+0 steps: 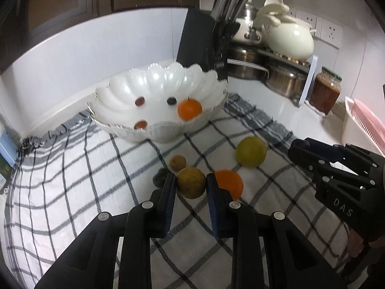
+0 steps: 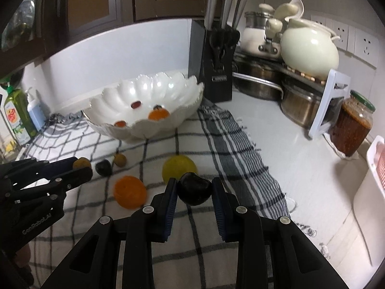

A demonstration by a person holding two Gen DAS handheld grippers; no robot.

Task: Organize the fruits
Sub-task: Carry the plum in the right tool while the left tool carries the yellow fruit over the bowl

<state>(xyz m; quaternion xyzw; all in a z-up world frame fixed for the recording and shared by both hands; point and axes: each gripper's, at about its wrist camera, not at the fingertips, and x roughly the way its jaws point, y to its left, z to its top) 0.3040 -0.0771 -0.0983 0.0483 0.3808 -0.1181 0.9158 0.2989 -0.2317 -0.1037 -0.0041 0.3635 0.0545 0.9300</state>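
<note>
A white scalloped bowl (image 1: 120, 101) (image 2: 168, 120) stands at the back of the checked cloth and holds an orange (image 1: 189, 109) and three small dark fruits. My left gripper (image 1: 190, 183) is shut on a brownish-yellow round fruit (image 1: 191, 183), just above the cloth. My right gripper (image 2: 194, 189) is shut on a dark plum (image 2: 195, 189), low over the cloth. On the cloth lie an orange (image 1: 228, 183) (image 2: 130, 191), a yellow-green fruit (image 1: 250, 151) (image 2: 179, 167), a small brown fruit (image 1: 178, 162) (image 2: 119, 160) and a small dark fruit (image 1: 159, 177) (image 2: 103, 167).
A black knife block (image 2: 217, 72) stands behind the bowl. Steel pots on a rack (image 2: 300, 103), a cream ceramic pot (image 2: 309, 50) and a sauce jar (image 2: 351, 127) sit at the right. A pink and white rack (image 2: 375, 168) is far right. Bottles (image 2: 19, 118) stand at the left.
</note>
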